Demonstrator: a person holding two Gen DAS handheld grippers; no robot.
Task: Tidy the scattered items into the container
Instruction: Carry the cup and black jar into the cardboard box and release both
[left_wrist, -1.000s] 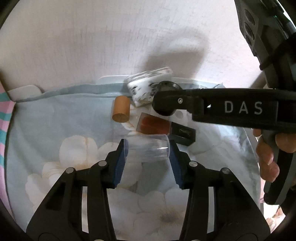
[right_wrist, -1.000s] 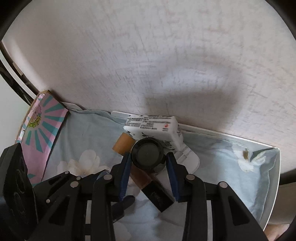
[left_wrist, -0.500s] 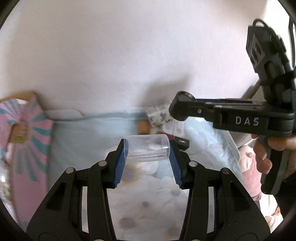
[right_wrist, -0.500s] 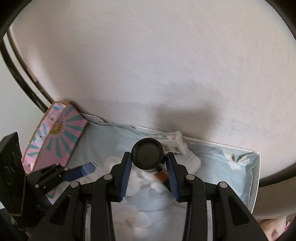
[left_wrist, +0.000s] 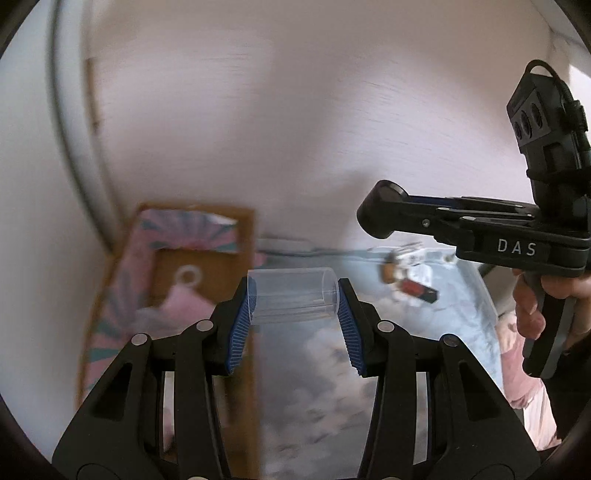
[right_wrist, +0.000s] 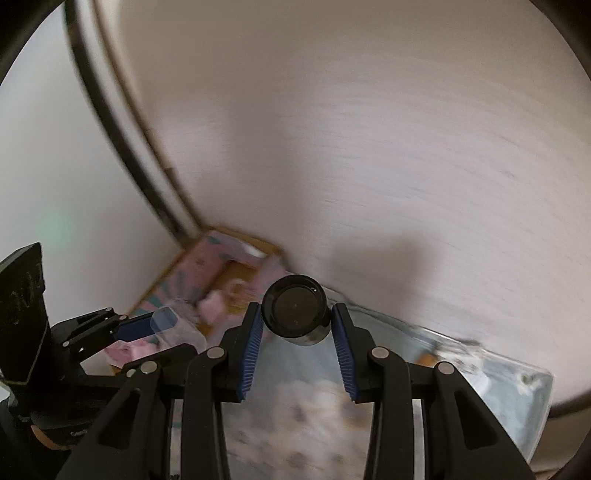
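Note:
My left gripper (left_wrist: 297, 283) is shut on a clear plastic tube (left_wrist: 291, 301) that lies crosswise between its blue pads. It hangs above the edge where an open pink sunburst box (left_wrist: 173, 266) meets the floral cloth (left_wrist: 332, 369). My right gripper (right_wrist: 296, 308) is shut on a round black jar (right_wrist: 295, 312), seen end-on. In the left wrist view that jar (left_wrist: 380, 214) sits to the upper right, higher than the tube. The right wrist view is blurred; in it the pink box (right_wrist: 221, 273) lies far left, with the left gripper (right_wrist: 147, 326) and its tube (right_wrist: 177, 328) in front of it.
A brown cylinder (left_wrist: 388, 271), a red and black item (left_wrist: 419, 288) and a white packet (left_wrist: 410, 254) lie on the cloth at the far right. A pale wall rises behind everything. A person's hand (left_wrist: 532, 306) grips the right tool's handle. The cloth covers a white tray (right_wrist: 543, 410).
Both grippers have risen and swung left with the tube and the jar still held. The loose items have shrunk and drifted right, and the pink box has come into fuller view.

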